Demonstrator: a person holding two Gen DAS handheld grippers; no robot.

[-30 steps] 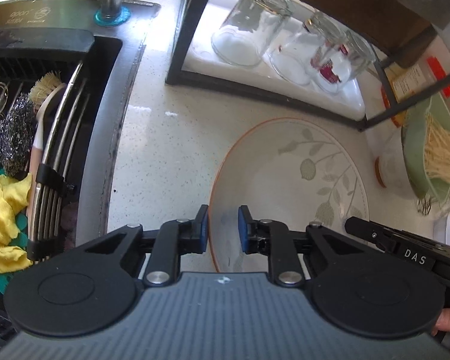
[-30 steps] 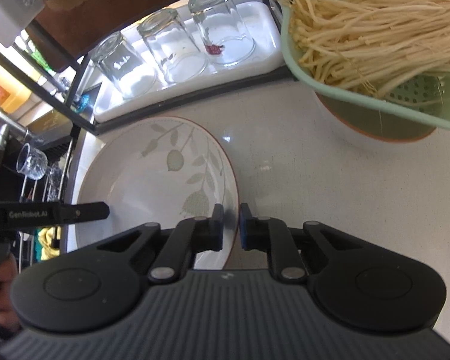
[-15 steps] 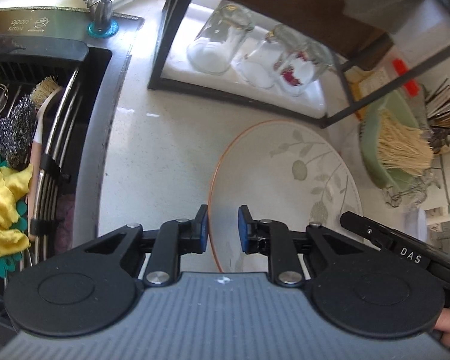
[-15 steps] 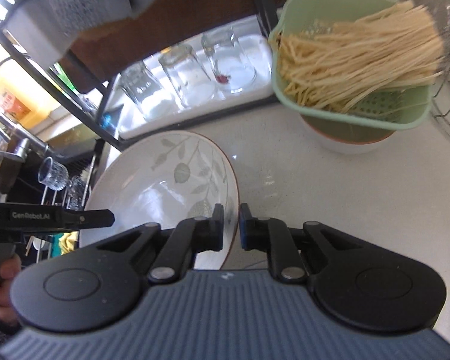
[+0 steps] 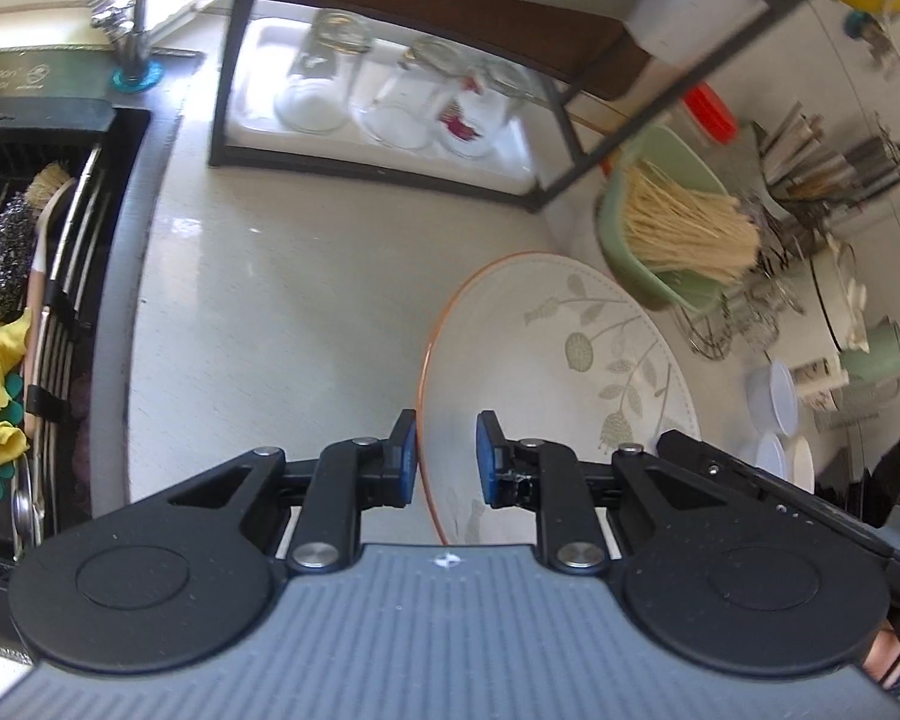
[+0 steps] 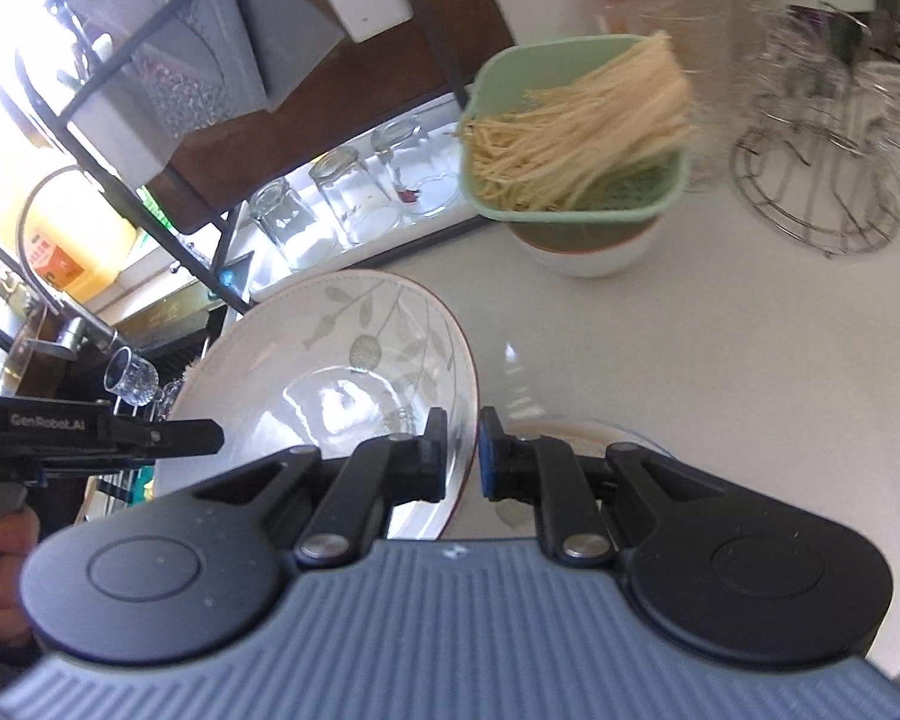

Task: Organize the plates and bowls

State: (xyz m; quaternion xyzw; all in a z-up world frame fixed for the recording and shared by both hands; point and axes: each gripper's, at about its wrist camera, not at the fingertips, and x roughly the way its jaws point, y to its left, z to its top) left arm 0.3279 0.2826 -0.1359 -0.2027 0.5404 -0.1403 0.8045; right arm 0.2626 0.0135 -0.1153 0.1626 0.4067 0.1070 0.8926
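Left wrist view first: left gripper (image 5: 446,457) straddles the orange rim of the leaf-patterned plate (image 5: 561,354), one blue pad outside the rim and the other over the plate's face, with a gap showing, so I cannot tell whether the pads actually pinch it. The plate spreads forward and to the right of this claw, toward the green colander of noodles (image 5: 669,222), and seems raised off the counter (image 5: 282,312). The right-hand tool reaches in at the plate's near right edge.

Right wrist view: right gripper (image 6: 463,455) sits narrow on the plate's (image 6: 330,360) opposite rim, which passes between the pads, apparently held. From here the plate lies forward and left, tilted, its far edge pointing toward the glasses (image 6: 342,204) on the rack. Another plate's rim (image 6: 570,429) shows just beyond this claw, lower, between it and the colander. Judging by that, the carried plate likely goes onto it, so the move turns on shifting rightward.
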